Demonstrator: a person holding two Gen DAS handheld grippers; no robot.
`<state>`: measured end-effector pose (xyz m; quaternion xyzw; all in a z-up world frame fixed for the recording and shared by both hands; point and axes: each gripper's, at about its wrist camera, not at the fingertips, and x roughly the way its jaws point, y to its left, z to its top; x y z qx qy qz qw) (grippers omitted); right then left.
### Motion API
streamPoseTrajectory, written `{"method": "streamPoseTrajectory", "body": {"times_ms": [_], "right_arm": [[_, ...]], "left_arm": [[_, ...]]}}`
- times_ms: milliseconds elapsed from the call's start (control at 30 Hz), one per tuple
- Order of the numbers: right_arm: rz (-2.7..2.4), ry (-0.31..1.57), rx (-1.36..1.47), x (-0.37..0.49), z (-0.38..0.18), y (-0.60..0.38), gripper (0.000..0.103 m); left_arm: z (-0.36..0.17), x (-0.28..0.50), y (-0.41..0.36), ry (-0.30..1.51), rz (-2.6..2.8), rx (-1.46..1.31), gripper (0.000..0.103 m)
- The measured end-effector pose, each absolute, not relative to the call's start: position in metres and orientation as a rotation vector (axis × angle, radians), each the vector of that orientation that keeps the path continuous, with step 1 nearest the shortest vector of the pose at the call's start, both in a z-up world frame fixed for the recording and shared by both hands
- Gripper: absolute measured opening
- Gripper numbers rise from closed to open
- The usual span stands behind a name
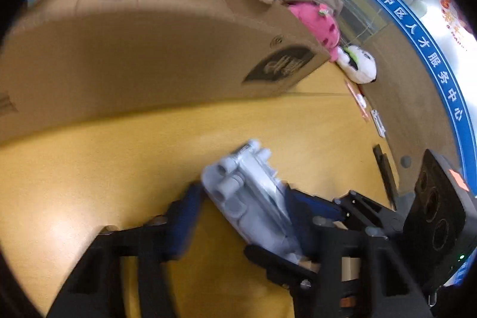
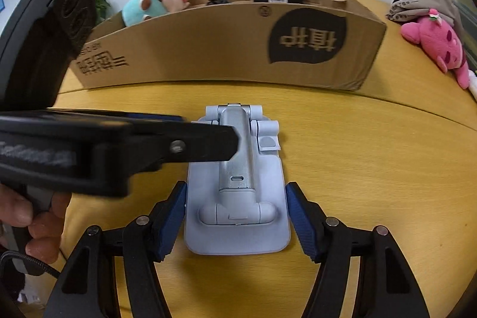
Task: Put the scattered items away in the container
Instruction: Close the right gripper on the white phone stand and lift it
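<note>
Both the right gripper and left gripper have jaws apart around the pale blue stand lying on the counter before the cardboard box.

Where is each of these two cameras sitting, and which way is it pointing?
Left wrist: on the left gripper, looking down along blue-padded fingers straddling the folded pale-blue plastic phone stand; the right gripper intrudes.
Right wrist: on the right gripper, facing the open brown cardboard box; its pads flank the stand; the left gripper and a hand show.
Shared: stand, box, yellow wooden table, pink plush toy.
</note>
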<state>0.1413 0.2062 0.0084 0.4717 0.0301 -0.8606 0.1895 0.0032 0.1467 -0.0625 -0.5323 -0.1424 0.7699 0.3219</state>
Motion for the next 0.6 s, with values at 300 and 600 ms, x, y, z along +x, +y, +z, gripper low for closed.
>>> {"method": "streamPoseTrajectory", "body": {"times_ms": [300, 600], "right_arm": [[-2.408, -0.009, 1.324, 0.141, 0.012, 0.208, 0.07], [-2.473, 0.017, 1.166, 0.149, 0.057, 0.203, 0.07]], "left_arm": [[-0.044, 0.008, 0.135, -0.402, 2.061, -1.348, 0.02], [0.017, 0.007, 0.131, -0.351, 2.146, -1.19, 0.02]]}}
